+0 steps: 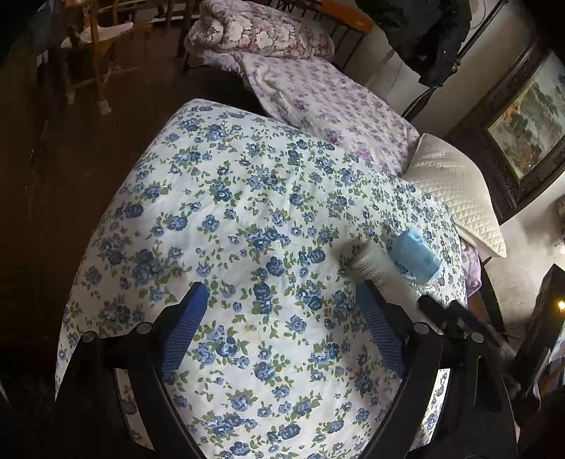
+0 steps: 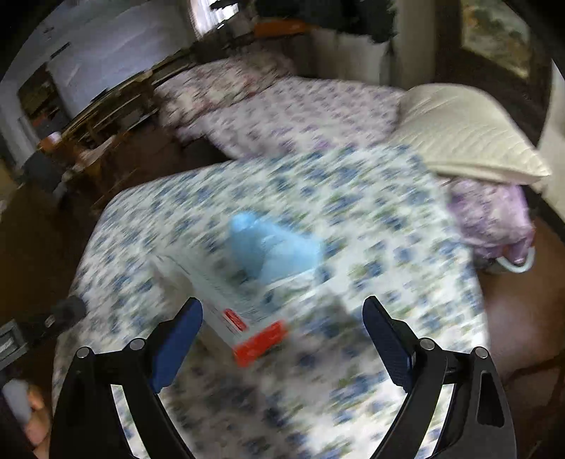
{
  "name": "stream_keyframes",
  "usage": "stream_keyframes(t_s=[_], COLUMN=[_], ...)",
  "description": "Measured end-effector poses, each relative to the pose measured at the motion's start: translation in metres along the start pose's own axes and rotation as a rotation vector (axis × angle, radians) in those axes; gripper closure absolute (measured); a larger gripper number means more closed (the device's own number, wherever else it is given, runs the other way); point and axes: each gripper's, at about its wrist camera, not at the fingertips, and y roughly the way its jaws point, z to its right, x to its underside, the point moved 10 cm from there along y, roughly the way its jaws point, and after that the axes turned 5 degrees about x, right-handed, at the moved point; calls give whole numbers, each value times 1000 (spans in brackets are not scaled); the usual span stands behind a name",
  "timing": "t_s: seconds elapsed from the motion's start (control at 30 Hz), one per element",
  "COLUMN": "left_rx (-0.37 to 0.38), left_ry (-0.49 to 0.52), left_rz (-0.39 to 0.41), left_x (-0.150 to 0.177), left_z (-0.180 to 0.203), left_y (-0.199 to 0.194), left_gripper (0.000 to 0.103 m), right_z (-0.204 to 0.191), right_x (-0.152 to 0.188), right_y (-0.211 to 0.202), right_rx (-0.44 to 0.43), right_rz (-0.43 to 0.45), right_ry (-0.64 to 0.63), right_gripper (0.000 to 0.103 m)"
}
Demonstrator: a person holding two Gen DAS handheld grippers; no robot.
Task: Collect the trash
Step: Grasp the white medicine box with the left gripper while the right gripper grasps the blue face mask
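Note:
A white carton with a red end (image 2: 226,303) lies on the blue-flowered bedspread (image 2: 370,219), just ahead of my right gripper (image 2: 282,310), which is open and empty above it. A crumpled light blue face mask (image 2: 272,247) lies just beyond the carton. The right wrist view is blurred by motion. In the left wrist view the mask (image 1: 416,256) and the carton (image 1: 370,264) lie to the right, beyond the right fingertip. My left gripper (image 1: 282,296) is open and empty over the bedspread (image 1: 229,212).
A cream quilted pillow (image 1: 455,190) lies at the bed's right side, also in the right wrist view (image 2: 469,130). A purple-flowered sheet (image 1: 328,106) and a rolled quilt (image 1: 261,31) lie farther back. A framed picture (image 1: 529,116) leans at the right. Dark floor and wooden chairs (image 1: 91,46) are on the left.

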Motion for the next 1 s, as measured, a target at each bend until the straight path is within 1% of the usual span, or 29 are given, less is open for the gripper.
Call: stream_keyframes(t_s=[0.03,0.07,0.1,0.17,0.2,0.23,0.3,0.4,0.47,0.5,0.57,0.63,0.67,0.7,0.73,0.77,0.8,0.87,0.9,0.97,1.0], left_rx=[-2,-4,-7,-22,-26,-25,-28,-36,-40,-43,-45,-47,-49,-51,-54,-56,-57,-53,-52,-44,-41], left_ry=[4,7,11,15,13,10,7,7,15,19,32,43,49,56,63,66,67,67,68,71,73], left_rz=[6,11,17,31,34,31,24,17,10,6,0,-2,-2,-2,-4,-7,-11,-22,-26,-31,-30], left_x=[0,-1,-2,-4,-4,-4,-3,-2,1,3,5,6,7,7,8,8,9,12,13,15,16], left_z=[0,0,-1,-4,-5,-6,-8,-8,-6,-5,-1,2,3,4,5,6,6,7,8,12,14], left_y=[-2,-4,-5,-9,-10,-10,-8,-5,-2,-1,2,4,4,5,6,7,9,11,12,13,12], left_gripper=[19,19,19,17,17,16,16,16,16,16,16,16,16,16,16,16,16,16,16,16,16], right_z=[-13,-26,-36,-46,-47,-43,-31,-7,3,6,9,11,10,8,6,6,7,17,20,24,27], right_x=[6,12,16,18,15,9,-2,-23,-35,-40,-42,-43,-43,-42,-40,-37,-36,-35,-33,-27,-22], right_y=[-1,-4,-8,-16,-22,-29,-35,-31,-21,-8,10,22,28,34,38,40,37,23,13,4,-1], right_rx=[-46,-75,-72,-36,0,37,80,167,214,239,264,303,309,307,286,265,232,203,179,151,160], right_rz=[-24,-36,-28,5,42,81,121,153,156,139,104,87,80,69,58,42,37,56,73,80,78], right_ry=[-19,-68,-126,-216,-256,-268,-253,-208,-208,-219,-249,-278,-285,-293,-289,-278,-251,-197,-159,-110,-114], right_gripper=[13,13,13,13,13,13,13,13,13,13,13,13,13,19,31,62,78,93,93,94,94])
